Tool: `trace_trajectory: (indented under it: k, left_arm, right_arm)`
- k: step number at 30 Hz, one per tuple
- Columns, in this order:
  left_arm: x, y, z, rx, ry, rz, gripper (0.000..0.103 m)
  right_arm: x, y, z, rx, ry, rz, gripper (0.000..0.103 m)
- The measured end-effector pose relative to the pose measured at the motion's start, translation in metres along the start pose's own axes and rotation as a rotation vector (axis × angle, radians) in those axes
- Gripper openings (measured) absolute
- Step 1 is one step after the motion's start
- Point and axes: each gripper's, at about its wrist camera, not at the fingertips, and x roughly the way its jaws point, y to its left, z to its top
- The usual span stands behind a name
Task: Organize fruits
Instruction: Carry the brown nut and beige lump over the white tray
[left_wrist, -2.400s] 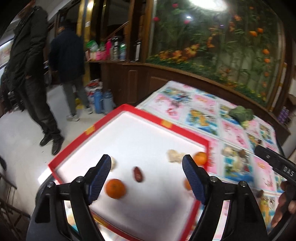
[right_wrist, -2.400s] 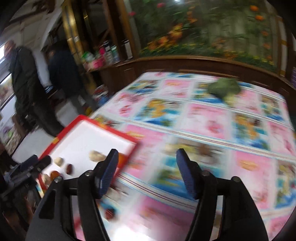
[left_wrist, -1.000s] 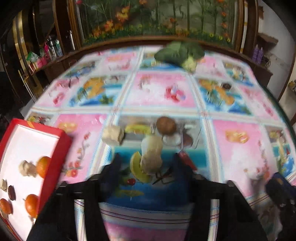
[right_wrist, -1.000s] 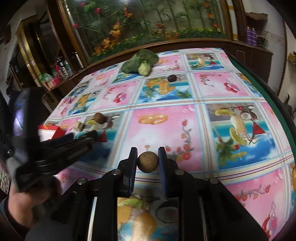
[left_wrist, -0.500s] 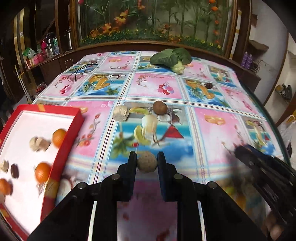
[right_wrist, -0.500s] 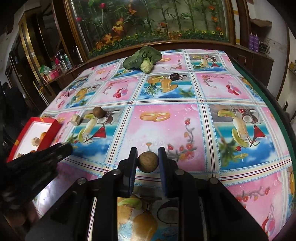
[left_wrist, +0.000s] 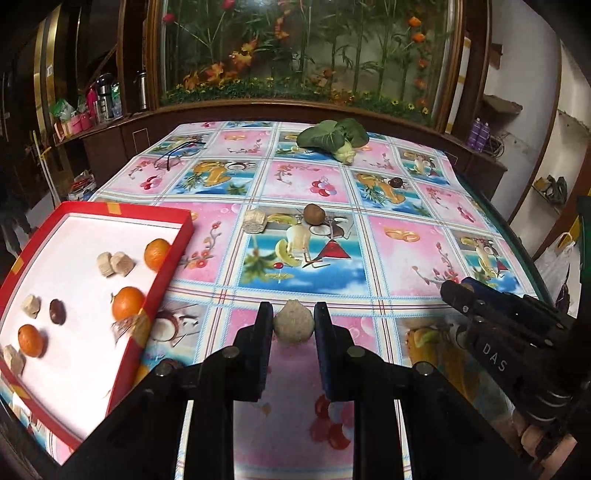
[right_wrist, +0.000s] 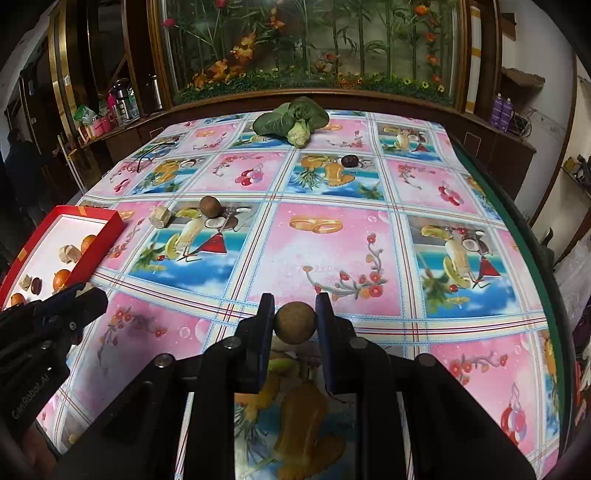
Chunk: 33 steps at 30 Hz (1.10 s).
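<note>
My left gripper (left_wrist: 293, 322) is shut on a pale, rough round fruit (left_wrist: 293, 326), held above the patterned tablecloth. To its left lies the red-rimmed white tray (left_wrist: 177, 251) holding three oranges (left_wrist: 127, 302), a dark date (left_wrist: 57, 311) and several beige chunks. My right gripper (right_wrist: 294, 322) is shut on a brown round fruit (right_wrist: 295, 328). It also shows at the right of the left wrist view as the right gripper (left_wrist: 458, 295). On the cloth further away lie a brown round fruit (left_wrist: 314, 214), a beige chunk (left_wrist: 255, 221) and a small dark fruit (left_wrist: 397, 182).
A leafy green vegetable (left_wrist: 338, 138) lies at the far end of the table, with a wooden counter and a glass case of plants behind it. A dark cord (left_wrist: 177, 151) rests at the far left. The table's green edge (right_wrist: 532, 243) runs along the right.
The left gripper has closed on the pale fruit and carried it back and left, bringing the tray nearer. The right gripper keeps its brown fruit and has shifted slightly.
</note>
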Motion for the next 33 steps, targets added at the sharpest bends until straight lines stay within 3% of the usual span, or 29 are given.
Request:
trace_trajectory:
  k: [15,23,33]
  left_arm:
    - [-0.030,0.027,-0.006,-0.041,-0.046,0.026,0.021]
    - [-0.057,0.084,-0.004,-0.123,-0.102,0.141,0.021]
    - [-0.061,0.178,-0.003,-0.282,-0.094,0.330,0.021]
  right_arm:
    - [-0.018,0.029,0.001,-0.055,-0.029,0.022,0.024]
    - [-0.019,0.076,0.012,-0.124,-0.053,0.119,0.024]
    - [-0.003,0.182,0.033,-0.239,-0.037,0.327,0.025]
